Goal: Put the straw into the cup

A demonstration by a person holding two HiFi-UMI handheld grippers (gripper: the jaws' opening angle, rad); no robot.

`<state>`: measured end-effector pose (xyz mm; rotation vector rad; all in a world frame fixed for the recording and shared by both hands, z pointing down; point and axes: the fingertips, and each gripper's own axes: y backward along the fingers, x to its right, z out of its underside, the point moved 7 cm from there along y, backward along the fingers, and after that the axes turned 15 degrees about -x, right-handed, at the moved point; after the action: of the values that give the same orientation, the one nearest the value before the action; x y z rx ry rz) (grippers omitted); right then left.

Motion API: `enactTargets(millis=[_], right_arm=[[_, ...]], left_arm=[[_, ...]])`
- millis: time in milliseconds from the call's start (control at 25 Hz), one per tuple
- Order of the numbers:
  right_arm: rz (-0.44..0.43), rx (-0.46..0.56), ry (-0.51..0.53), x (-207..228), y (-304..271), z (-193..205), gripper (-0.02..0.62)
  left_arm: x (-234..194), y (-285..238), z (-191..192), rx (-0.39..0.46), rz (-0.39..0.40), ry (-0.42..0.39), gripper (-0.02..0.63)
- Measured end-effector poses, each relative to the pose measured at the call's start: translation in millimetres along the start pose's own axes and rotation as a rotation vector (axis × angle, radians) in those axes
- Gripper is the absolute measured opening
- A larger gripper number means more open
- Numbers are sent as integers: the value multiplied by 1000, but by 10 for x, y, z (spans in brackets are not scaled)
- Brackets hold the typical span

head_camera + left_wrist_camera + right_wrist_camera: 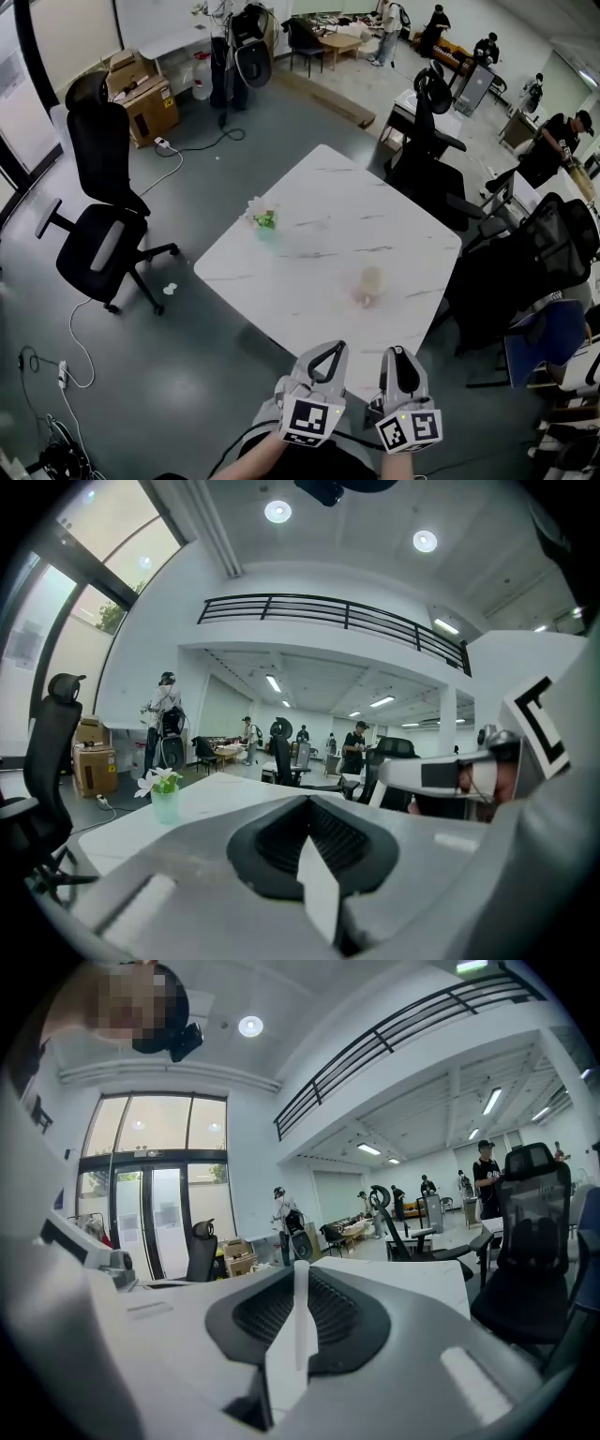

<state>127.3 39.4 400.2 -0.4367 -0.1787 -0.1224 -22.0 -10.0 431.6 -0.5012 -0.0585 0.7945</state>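
Left of the white marble table (375,202), a black office chair (101,225) stands on the grey floor, well apart from the tabletop. On the table's left side, near its edge, sits a small vase of flowers (264,222). Further right and nearer the table's front edge stands the cup (372,284), pale and blurred, well apart from the vase and with nothing in it that can be made out. At the table's front edge the left gripper (330,349) has its jaws drawn together at the tips, with no thing made out between them. Just beside it, the right gripper (396,352) has its jaws clamped on the white straw (300,1307), which stands upright between them, away from the cup.
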Motion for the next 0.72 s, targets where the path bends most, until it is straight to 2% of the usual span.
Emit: enactTargets(millis=[400, 720], right_arm=[[-5, -26, -58, 402, -319, -27, 46], [-37, -40, -58, 744, -731, -166, 46]], left_arm=[[-43, -490, -13, -80, -4, 8, 2], [-25, -913, -15, -130, -9, 23, 2]])
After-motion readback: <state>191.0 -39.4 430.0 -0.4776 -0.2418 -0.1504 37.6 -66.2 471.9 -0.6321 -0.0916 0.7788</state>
